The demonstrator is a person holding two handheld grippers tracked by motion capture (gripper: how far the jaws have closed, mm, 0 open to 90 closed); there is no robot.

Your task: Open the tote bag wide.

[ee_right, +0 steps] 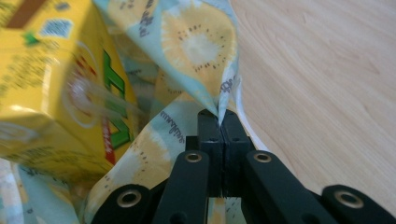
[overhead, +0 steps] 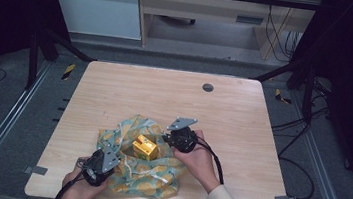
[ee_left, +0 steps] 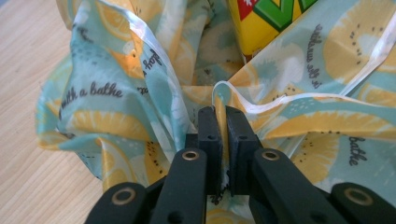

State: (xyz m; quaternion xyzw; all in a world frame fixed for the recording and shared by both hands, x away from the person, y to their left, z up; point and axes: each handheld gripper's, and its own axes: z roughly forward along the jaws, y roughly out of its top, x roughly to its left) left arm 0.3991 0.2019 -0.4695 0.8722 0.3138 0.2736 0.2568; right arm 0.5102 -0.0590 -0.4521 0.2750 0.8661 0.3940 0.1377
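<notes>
Two grippers, left gripper (overhead: 106, 154) and right gripper (overhead: 170, 135), pinch bag (overhead: 156, 175) edges; yellow carton (overhead: 145, 147) between, on table (overhead: 240, 137).

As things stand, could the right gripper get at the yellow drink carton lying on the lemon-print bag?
Probably not yet. The right gripper is shut on the lemon-print bag's edge, so it must let go first. Otherwise the yellow drink carton lies close beside it, uncovered.
</notes>
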